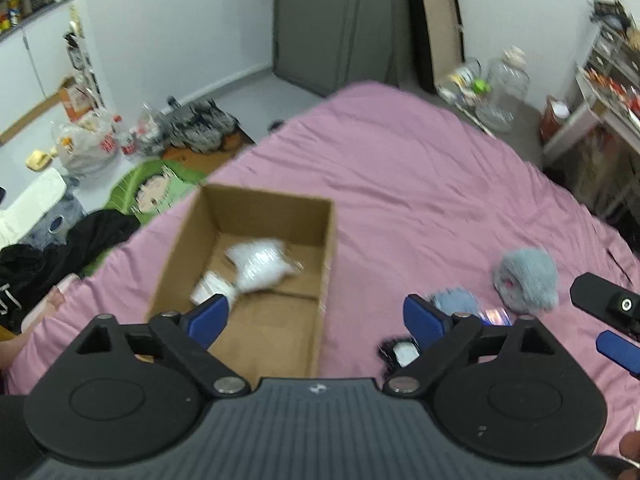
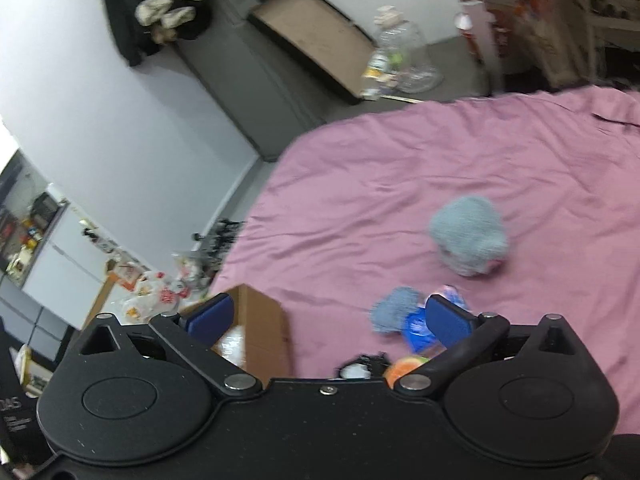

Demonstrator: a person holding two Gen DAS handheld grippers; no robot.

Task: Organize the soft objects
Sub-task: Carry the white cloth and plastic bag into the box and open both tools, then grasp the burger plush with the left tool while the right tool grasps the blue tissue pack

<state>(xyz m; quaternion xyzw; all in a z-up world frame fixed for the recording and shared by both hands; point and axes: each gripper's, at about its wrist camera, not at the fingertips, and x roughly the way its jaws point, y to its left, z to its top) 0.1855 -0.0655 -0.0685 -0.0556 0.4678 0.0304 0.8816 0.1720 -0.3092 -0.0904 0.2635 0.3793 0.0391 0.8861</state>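
Both the left gripper [image 1: 316, 314] and right gripper [image 2: 328, 318] stand wide, holding nothing. The grey plush toy [image 2: 468, 240] on the pink bedsheet [image 2: 400, 184] looks light and compressible; pinch its bulky middle.

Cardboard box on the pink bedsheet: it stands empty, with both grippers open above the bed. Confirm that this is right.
Not quite. The cardboard box is not empty: a white plastic-wrapped soft item lies in it, as the left wrist view shows. The rest holds: the left gripper and right gripper are open above the pink bedsheet.
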